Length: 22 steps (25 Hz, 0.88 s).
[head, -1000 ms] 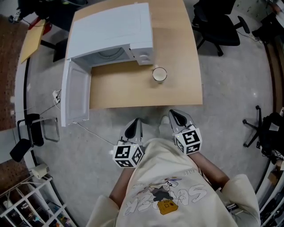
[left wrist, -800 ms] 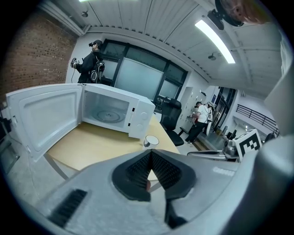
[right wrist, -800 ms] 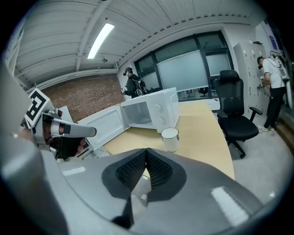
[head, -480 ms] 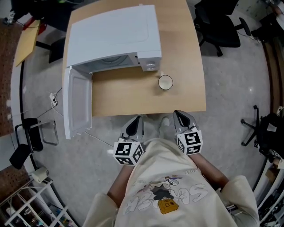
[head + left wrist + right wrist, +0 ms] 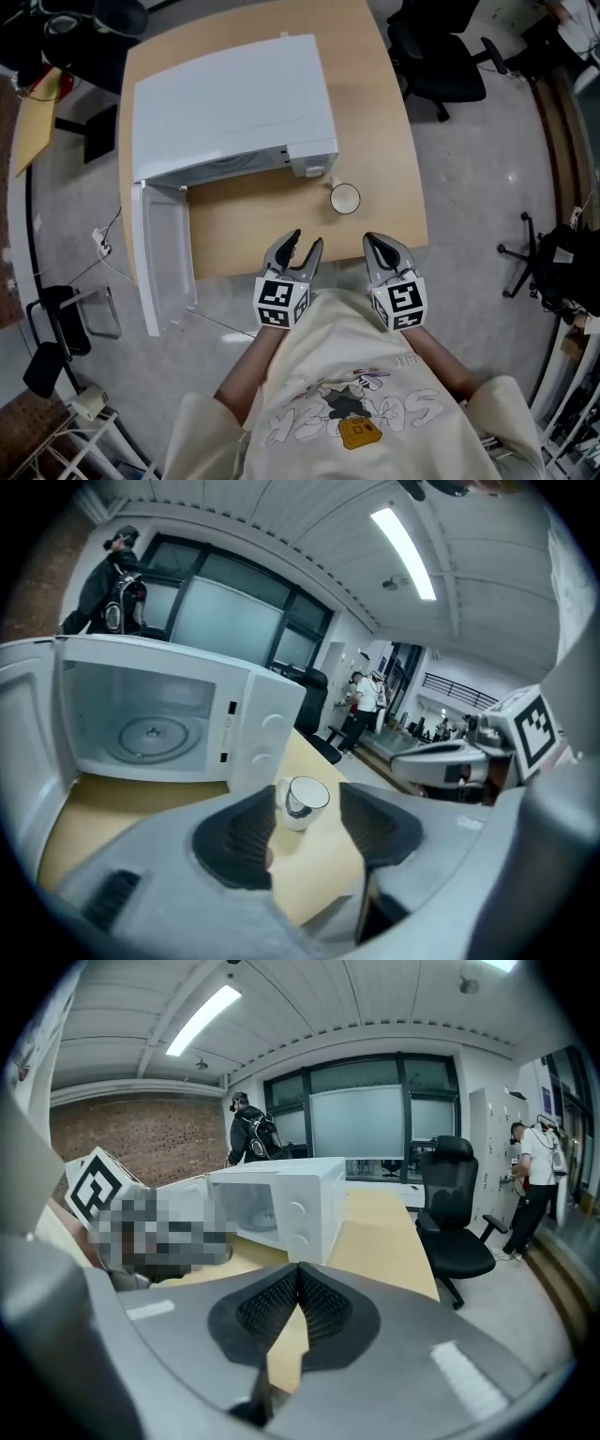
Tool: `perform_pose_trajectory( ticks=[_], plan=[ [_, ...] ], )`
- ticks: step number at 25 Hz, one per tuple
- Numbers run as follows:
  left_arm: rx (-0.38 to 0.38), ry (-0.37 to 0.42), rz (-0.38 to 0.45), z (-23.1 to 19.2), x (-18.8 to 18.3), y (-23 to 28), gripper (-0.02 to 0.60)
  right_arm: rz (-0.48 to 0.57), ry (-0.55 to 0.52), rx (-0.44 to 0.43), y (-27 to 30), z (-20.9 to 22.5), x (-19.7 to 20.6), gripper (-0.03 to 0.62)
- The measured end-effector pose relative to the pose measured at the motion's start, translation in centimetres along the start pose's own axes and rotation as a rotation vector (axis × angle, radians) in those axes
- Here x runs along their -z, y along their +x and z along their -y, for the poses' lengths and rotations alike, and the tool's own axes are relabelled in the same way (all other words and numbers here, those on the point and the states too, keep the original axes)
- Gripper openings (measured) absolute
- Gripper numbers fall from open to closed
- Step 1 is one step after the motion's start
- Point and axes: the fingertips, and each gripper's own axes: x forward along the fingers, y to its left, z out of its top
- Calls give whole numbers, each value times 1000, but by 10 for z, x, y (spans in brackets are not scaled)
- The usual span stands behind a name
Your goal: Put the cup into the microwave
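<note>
Cup: a white cup (image 5: 344, 198) stands upright on the desk, just to the near side of the microwave's right front corner. It is close to that corner but not touching it, and neither claw has it.
Desk: the pale wood desk (image 5: 246, 223) is bare between the cup and its near edge.
Microwave: the white microwave (image 5: 230, 108) sits on the far left part of the desk. Its door (image 5: 161, 258) is swung wide open at the left end and reaches out past the near edge. Inside is a glass turntable (image 5: 151, 731) with nothing on it. Two round knobs (image 5: 273, 721) sit on the right side of the front.
Left claw: the left claw (image 5: 305, 246) is at the near edge of the desk, left of the cup and nearer than it, pointing towards it. Its jaws are opening, with a clear gap and nothing between the pads. The cup shows through the gap, farther off on the desk.
Right claw: the right claw (image 5: 376, 247) is at the near edge too, right of the left one and nearer than the cup. Its jaws are pressed together and hold nothing.
Person: a cream printed shirt (image 5: 347, 394) fills the near part of the head view, with both arms out to the claws.
Chair: a black office chair (image 5: 436, 56) stands on the grey floor (image 5: 487, 187), off the desk's far right side.
Onlookers: a dark-clad figure (image 5: 248, 1133) stands by the windows far beyond the microwave.
</note>
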Motion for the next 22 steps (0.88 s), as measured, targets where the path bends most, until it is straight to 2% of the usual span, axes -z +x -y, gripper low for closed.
perform_pose_trajectory(
  ticks=[2, 4, 8, 15, 16, 19, 22],
  plan=[
    [24, 75, -26, 5, 9, 32, 344, -2, -8, 2, -7, 11, -1, 6],
    [34, 165, -47, 9, 17, 68, 401, 5, -12, 30, -17, 29, -4, 6],
    [25, 303, -116, 10, 45, 135, 462, -9, 11, 102, -36, 63, 4, 6],
    [-29, 381, -160, 0, 63, 198, 458, -37, 29, 205, -68, 109, 20, 6],
    [-35, 383, -147, -1, 63, 200, 413, -37, 33, 214, -70, 114, 21, 6],
    [-58, 377, -115, -3, 59, 201, 405, -33, 43, 222, -73, 126, 23, 6],
    [-72, 357, -129, 5, 64, 192, 405, -29, 46, 203, -75, 130, 23, 6]
  ],
)
